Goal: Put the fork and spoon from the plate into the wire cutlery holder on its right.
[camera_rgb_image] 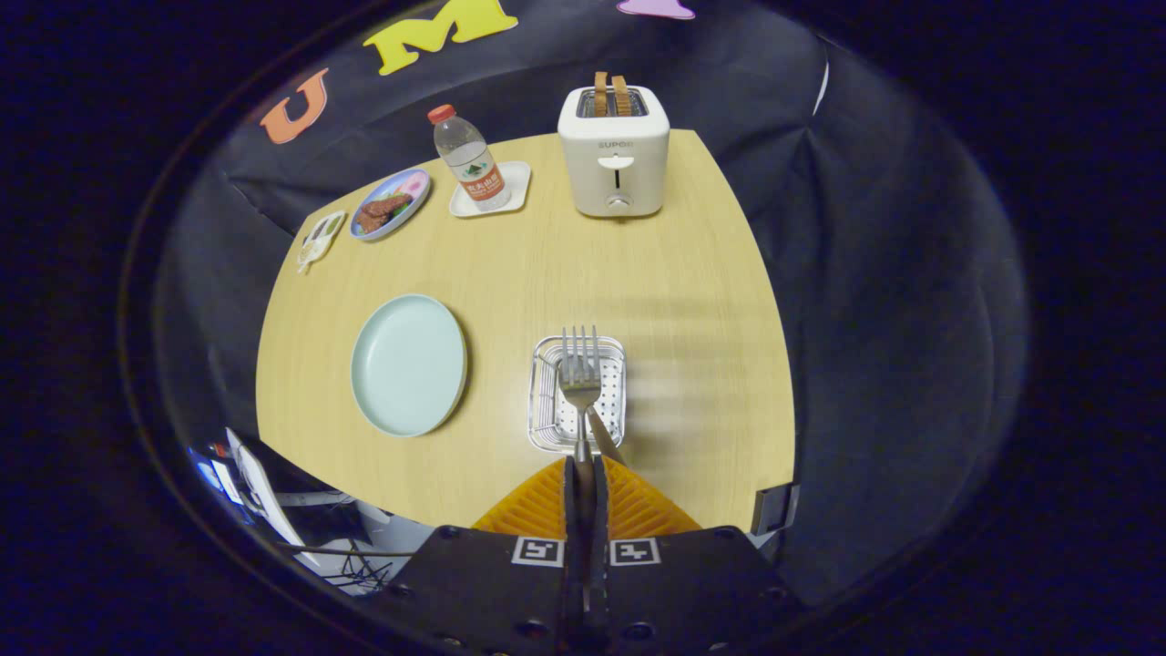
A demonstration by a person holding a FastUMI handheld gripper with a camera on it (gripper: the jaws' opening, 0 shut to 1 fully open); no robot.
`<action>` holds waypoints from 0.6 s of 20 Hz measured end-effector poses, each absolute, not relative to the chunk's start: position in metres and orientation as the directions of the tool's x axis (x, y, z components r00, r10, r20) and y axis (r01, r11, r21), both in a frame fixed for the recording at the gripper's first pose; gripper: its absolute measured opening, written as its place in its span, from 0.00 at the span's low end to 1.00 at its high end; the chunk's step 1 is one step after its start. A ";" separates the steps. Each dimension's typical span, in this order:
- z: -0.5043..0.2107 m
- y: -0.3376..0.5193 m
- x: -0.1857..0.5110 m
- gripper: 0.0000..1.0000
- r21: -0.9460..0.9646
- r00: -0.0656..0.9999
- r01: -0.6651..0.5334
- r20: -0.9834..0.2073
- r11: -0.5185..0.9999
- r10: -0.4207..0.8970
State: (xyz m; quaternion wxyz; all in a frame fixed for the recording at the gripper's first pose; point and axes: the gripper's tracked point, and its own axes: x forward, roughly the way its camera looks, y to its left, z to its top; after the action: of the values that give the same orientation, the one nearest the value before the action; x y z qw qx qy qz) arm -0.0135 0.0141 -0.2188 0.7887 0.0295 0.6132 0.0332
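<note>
Gripper view: gripper (583, 469) fingers nearly together, pinching the fork (579, 378) by its handle, tines pointing away, head hanging over the wire cutlery holder (577, 394). A second slim metal handle leans out of the holder by the right finger, probably the spoon; its bowl is hidden, so can't confirm. Plate (409, 364) left of the holder looks bare.

Risks: fork is held near the handle end, so it could pivot in the pinch; letting go at an angle may catch tines on the rim or tip the light holder. Fork height above the holder is hard to judge.
</note>
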 end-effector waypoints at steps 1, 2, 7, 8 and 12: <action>-0.221 0.014 -0.012 0.07 0.092 0.243 -0.008 -0.966 0.996 0.091; -0.223 0.014 -0.013 0.07 0.094 0.237 0.001 -0.967 0.996 0.092; -0.228 0.016 -0.016 0.07 0.109 0.226 0.039 -0.969 0.993 0.098; -0.229 0.016 -0.015 0.07 0.109 0.229 0.043 -0.969 0.993 0.097; -0.224 0.023 -0.003 0.13 0.123 0.266 0.057 -0.958 0.991 0.104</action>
State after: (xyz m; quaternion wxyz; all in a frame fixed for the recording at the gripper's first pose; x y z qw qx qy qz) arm -0.0034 0.0233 -0.2240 0.7930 0.0665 0.6054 0.0149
